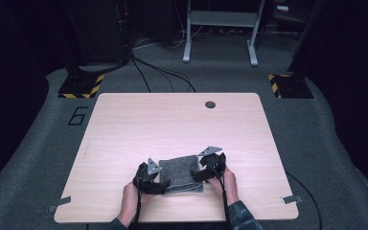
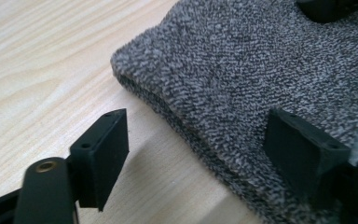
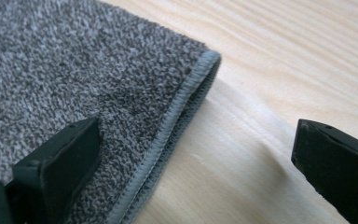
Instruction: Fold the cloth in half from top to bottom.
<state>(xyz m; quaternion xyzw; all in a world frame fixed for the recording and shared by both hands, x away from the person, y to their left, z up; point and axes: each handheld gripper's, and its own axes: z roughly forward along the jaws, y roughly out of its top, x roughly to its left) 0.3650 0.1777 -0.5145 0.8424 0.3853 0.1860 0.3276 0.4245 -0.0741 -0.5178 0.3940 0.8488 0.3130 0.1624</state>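
Near table's (image 1: 124,124) front edge — folded grey towel (image 1: 181,168), long axis left-right.

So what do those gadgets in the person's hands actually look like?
Both are black. The left gripper and the right gripper each carry a grey three-cornered plate on top and a thin black cable trailing back. The fingers are flat, blocky black pads with small screw holes. A dark patterned sleeve covers the right forearm.

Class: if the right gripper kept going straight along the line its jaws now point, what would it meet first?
Probably the stitched edge of the folded grey towel, which lies between the open jaws of the right gripper. Beyond it is bare wooden table. Depth is uncertain.
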